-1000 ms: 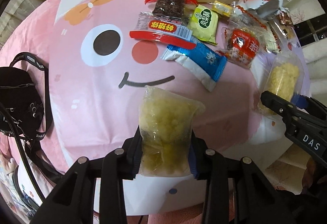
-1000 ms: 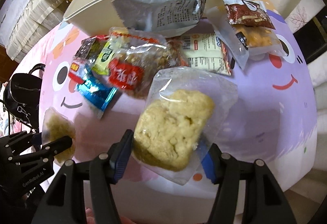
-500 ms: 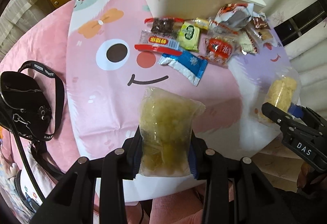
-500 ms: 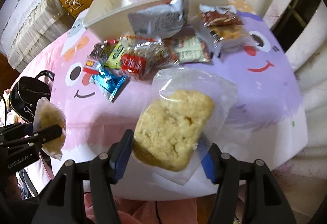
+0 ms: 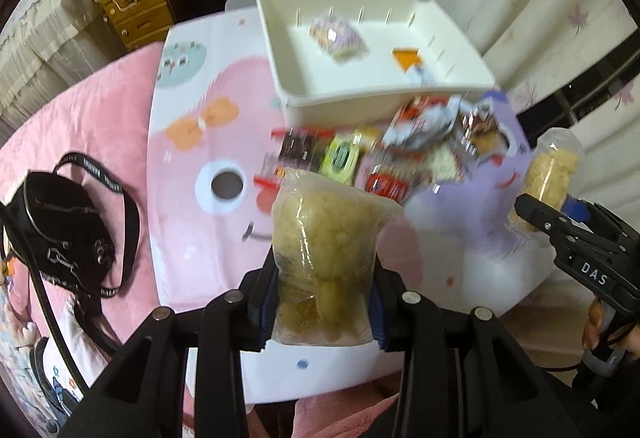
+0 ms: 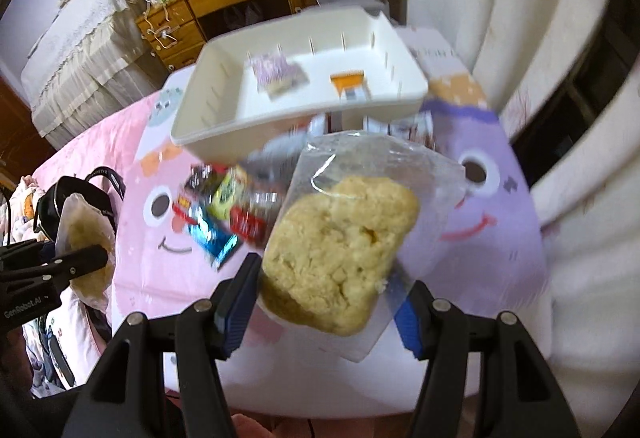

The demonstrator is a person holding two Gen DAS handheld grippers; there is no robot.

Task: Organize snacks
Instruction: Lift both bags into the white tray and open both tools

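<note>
We read "DAS" on the right gripper [image 5: 560, 222] and "GenRobot.AI" on the left gripper [image 6: 84, 258]; the black bag's [image 5: 60, 230] strap lettering is too blurred to read. Each gripper pinches a clear packet of yellow crumbly snack [image 5: 324, 258] [image 6: 340, 250] above the tabletop's [image 5: 192, 230] near edge; the white bin [image 5: 360, 94] sits at its far edge, loose snack packs [image 5: 380, 162] just before it.

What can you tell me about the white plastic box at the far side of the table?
The white plastic box is a wide, shallow, rectangular bin with rounded corners and a thick rim. Thin slots line its inner walls. It stands upright and open on the cartoon-printed tablecloth, at the far edge. Inside lie two things, apart from each other: a purple-patterned snack packet and a small orange packet. A pile of snack packets lies against its near wall.
</note>
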